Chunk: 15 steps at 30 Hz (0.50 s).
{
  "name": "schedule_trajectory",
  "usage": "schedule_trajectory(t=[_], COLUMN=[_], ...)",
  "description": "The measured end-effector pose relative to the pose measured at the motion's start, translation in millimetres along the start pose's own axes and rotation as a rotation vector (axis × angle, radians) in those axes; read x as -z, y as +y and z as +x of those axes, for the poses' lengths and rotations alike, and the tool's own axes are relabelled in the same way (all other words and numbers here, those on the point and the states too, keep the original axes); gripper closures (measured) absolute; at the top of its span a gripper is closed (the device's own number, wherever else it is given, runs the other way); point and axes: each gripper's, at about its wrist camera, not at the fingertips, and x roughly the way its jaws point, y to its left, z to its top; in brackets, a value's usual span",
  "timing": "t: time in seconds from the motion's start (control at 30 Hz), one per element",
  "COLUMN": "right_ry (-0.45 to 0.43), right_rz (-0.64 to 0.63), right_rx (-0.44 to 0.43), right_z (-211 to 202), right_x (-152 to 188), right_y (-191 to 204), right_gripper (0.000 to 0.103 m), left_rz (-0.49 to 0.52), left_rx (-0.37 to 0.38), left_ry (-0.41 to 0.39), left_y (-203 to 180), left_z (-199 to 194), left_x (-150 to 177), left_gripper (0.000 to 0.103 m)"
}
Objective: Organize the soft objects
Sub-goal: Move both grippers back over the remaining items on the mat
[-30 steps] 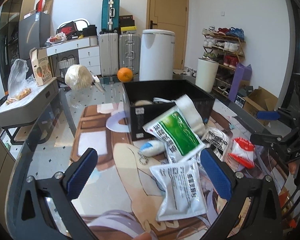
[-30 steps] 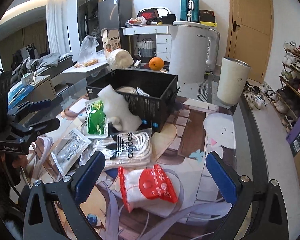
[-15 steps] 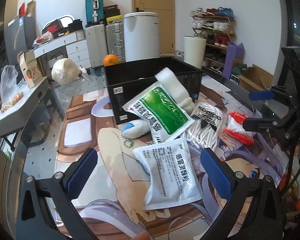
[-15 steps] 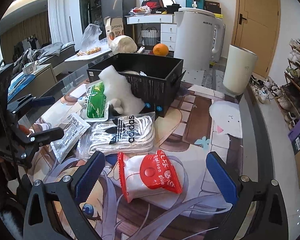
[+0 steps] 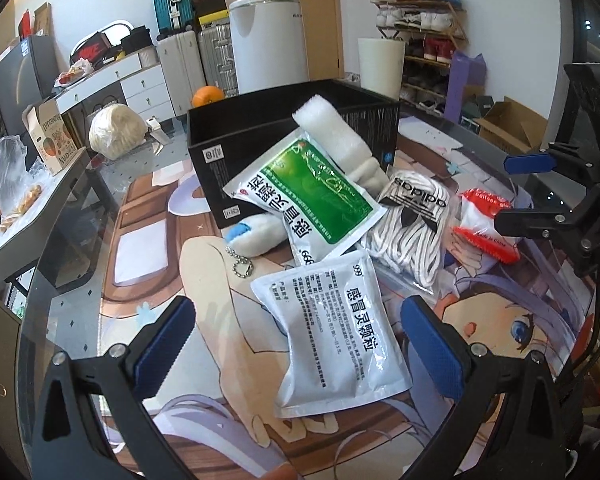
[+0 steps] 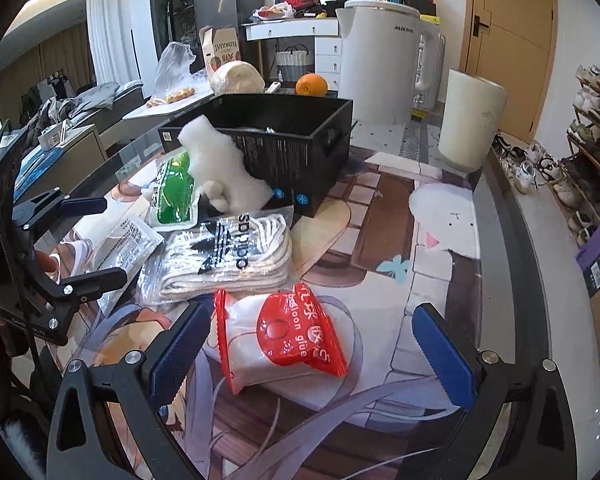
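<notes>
A black box [image 5: 284, 128] [image 6: 292, 136] stands on the table with soft items piled at its front. A white pouch [image 5: 336, 332] lies between the fingers of my open left gripper [image 5: 300, 344]. Behind it are a green-and-white pouch [image 5: 312, 196], a white foam piece [image 5: 336, 136] [image 6: 224, 168] leaning on the box, a small plush keychain [image 5: 256, 232] and bagged white socks [image 5: 412, 232] [image 6: 236, 256]. A red-and-white balloon glue bag [image 6: 284, 332] [image 5: 484, 224] lies between the fingers of my open right gripper [image 6: 312, 352]. Neither gripper touches anything.
An orange [image 5: 207, 95] [image 6: 311, 85] and a wrapped pale round bundle [image 5: 116, 130] sit behind the box. The glass table edge [image 6: 516, 240] runs along the right, with a white bin [image 6: 470, 120] and shoe rack beyond. A side trolley [image 5: 28, 200] stands left.
Both grippers have moved in closer and lower over the pile. The white pouch now sits between the left fingers and the red glue bag between the right fingers.
</notes>
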Motion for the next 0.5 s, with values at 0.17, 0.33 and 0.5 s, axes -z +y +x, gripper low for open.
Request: schedule_trajectory(t=[0.17, 0.33, 0.5], right_ry=[0.035, 0.071, 0.103], right_rz=[-0.008, -0.037, -0.073], right_rx=[-0.014, -0.038, -0.054], right_z=[6, 14, 21], right_x=[3, 8, 11], right_y=[0, 7, 16], right_gripper=[0.001, 0.001, 0.001], left_rz=[0.010, 0.005, -0.006], left_rx=[-0.023, -0.038, -0.002], left_ry=[0.023, 0.043, 0.029], left_y=[1, 6, 8], left_z=[2, 4, 1], left_x=[2, 3, 3], left_gripper=[0.000, 0.000, 0.000])
